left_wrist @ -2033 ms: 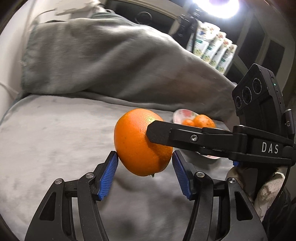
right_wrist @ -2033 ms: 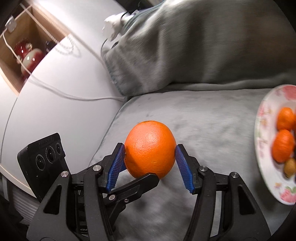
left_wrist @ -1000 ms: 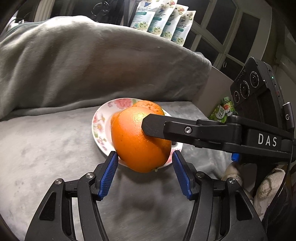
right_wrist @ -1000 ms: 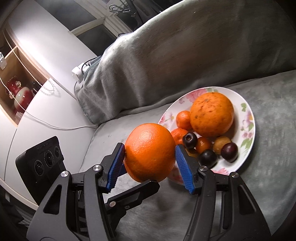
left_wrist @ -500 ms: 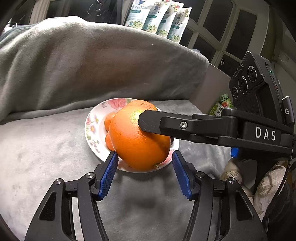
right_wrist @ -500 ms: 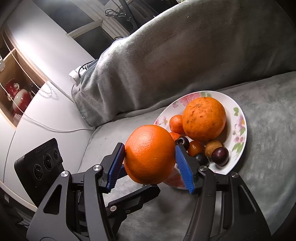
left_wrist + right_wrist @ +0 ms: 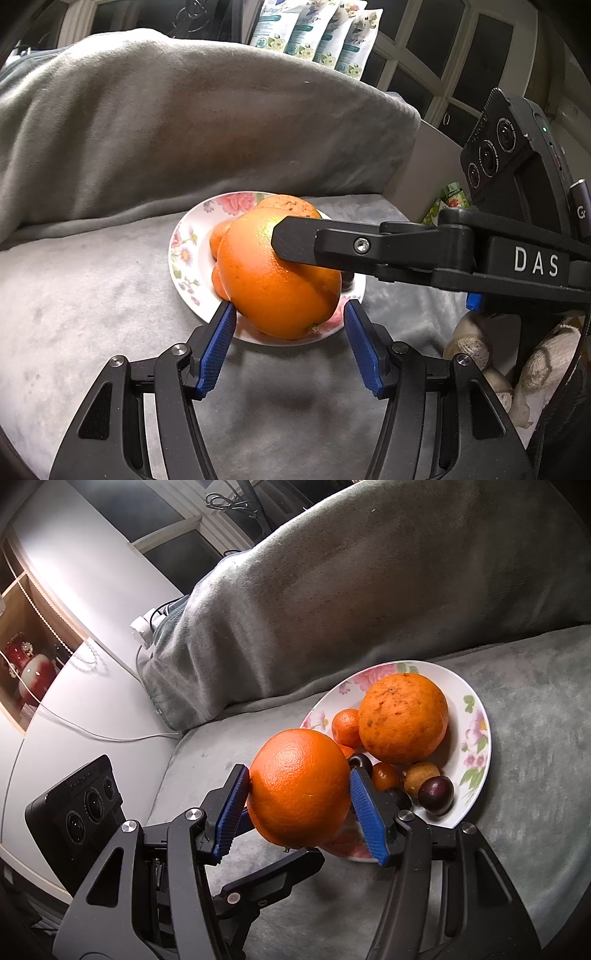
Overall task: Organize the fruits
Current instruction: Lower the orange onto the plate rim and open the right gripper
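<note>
A large orange (image 7: 273, 280) hangs over the near rim of a flowered plate (image 7: 184, 251). My left gripper (image 7: 288, 306) is shut on the large orange, its blue pads against the lower sides. My right gripper (image 7: 299, 771) is shut on the large orange (image 7: 299, 786) too, and one of its fingers (image 7: 332, 243) crosses the fruit from the right. A left finger (image 7: 266, 878) shows beneath the fruit. On the plate (image 7: 480, 738) lie a speckled orange (image 7: 402, 718), small mandarins (image 7: 345, 723) and dark plums (image 7: 436, 790).
The plate rests on a grey blanket seat (image 7: 92, 295), with a blanket-draped backrest (image 7: 369, 590) rising behind it. A white ledge (image 7: 74, 701) with a cable and a plug block (image 7: 142, 631) lies to the left. A gloved hand (image 7: 517, 369) holds the right gripper.
Both grippers carried the large orange together from the bare seat toward the plate. The plate came into view and the fruit now hangs over its near rim.
</note>
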Tool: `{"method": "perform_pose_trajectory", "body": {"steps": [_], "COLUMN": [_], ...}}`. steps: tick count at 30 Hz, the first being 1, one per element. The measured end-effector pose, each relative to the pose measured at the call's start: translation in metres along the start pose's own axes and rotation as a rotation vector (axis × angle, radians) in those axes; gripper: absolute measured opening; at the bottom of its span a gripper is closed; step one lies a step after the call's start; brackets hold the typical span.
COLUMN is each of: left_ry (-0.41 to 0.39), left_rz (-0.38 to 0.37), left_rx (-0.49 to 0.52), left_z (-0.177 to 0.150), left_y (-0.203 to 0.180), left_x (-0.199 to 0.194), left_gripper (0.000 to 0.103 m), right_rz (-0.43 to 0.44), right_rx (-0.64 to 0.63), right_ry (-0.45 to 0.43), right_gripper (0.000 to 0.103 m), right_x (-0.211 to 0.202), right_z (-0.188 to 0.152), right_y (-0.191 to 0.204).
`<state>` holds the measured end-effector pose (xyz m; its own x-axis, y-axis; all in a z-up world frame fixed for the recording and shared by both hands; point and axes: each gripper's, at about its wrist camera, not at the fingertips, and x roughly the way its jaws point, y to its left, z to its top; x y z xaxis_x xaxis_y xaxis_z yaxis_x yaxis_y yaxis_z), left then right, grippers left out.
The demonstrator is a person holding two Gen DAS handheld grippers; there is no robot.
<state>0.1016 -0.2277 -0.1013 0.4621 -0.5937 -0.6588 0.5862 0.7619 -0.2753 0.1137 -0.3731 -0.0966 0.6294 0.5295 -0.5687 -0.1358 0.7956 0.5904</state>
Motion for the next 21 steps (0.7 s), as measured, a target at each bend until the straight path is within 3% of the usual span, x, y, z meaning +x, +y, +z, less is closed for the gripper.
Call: {"method": "perform_pose_trajectory", "body": {"steps": [21], "left_ry": [0.036], "left_rz": [-0.014], "left_rx": [0.002], "left_z": [-0.006], "left_y": [0.001], "left_x": [0.012], "left_gripper": [0.056], "right_rz": [-0.028], "right_rx": [-0.01], "right_ry": [0.016], "right_gripper": [0.059], "right_x": [0.003], "right_z": [-0.004], "right_y": [-0.004]}}
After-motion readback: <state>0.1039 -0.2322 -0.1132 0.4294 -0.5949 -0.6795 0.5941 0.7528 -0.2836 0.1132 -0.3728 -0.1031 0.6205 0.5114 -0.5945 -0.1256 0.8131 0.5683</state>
